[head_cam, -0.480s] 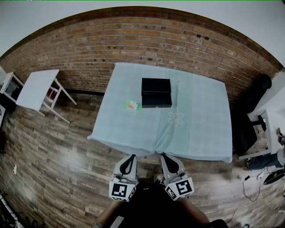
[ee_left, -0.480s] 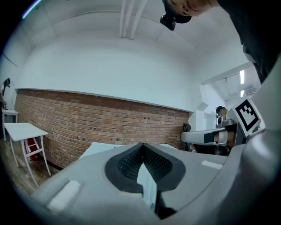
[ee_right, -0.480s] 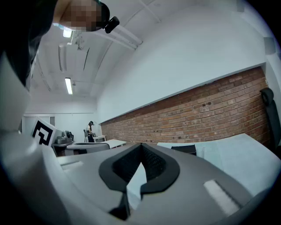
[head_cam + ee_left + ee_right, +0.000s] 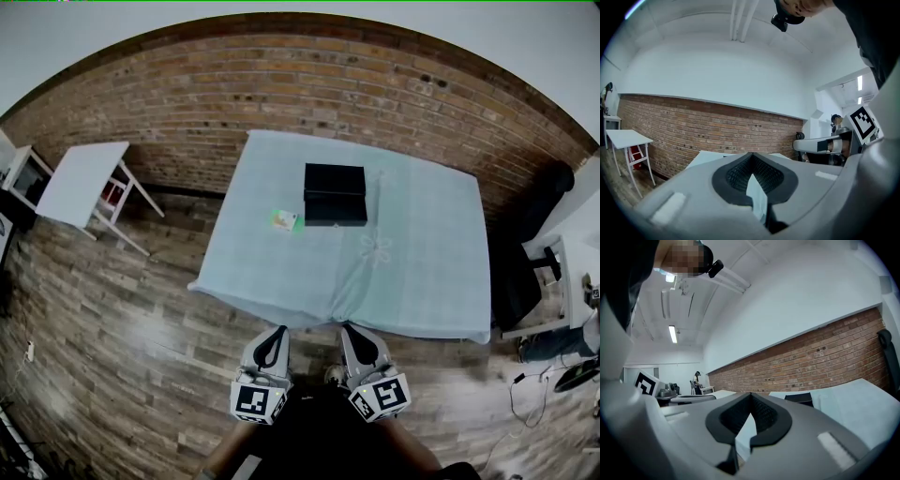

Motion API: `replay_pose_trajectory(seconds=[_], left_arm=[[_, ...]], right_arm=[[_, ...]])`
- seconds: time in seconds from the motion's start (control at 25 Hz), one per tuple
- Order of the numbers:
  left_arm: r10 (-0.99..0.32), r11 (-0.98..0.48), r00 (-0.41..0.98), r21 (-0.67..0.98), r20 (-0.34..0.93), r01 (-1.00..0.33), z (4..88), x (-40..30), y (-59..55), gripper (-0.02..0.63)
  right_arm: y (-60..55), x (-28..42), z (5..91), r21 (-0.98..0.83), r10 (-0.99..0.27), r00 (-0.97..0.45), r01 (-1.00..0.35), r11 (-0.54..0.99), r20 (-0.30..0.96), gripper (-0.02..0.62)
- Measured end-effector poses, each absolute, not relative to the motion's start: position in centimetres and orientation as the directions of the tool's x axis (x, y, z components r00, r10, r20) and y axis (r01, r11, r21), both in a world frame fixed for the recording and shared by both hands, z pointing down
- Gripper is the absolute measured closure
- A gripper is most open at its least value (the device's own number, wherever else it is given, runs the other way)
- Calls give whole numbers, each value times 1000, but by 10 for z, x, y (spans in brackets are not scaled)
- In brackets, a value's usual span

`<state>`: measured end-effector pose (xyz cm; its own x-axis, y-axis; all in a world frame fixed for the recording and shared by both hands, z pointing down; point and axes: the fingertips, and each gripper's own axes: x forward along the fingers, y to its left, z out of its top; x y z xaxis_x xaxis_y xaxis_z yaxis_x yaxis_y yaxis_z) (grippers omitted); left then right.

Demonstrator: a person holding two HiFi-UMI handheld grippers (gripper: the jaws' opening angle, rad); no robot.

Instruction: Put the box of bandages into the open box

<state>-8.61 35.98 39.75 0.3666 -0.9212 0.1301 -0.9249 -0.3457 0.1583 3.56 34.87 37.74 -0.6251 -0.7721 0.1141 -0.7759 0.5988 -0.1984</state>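
Cloth-covered surface (image 4: pixel 422 272): box of bandages (image 4: pixel 284 221) just left of open box (image 4: pixel 335 194). Left gripper (image 4: pixel 277 334) and right gripper (image 4: pixel 347 332), fingers clenched and empty, hang well short of the open box; one should open before approaching the bandages.

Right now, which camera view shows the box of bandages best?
The head view: the box of bandages lies in full sight on the table, just left of the open box. Neither gripper view shows it at all.

The open box (image 4: pixel 334 194) looks matt, the tablecloth (image 4: pixel 422 272) smooth, the wall (image 4: pixel 281 84) rough brick.
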Motion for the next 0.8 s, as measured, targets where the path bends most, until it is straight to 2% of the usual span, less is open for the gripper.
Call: replay_pose_trajectory(seconds=[0.52,0.8], left_arm=[[-923,-334,359,170,139,-927,409,-142,370,606],[-921,-330,357,174,156,-928,420,-150,357,606]], right_arm=[[355,-10,381,-163,-787,-604,-795,585,122,595],[346,-14,384,-163,-791,-599,-799,579,123,595]])
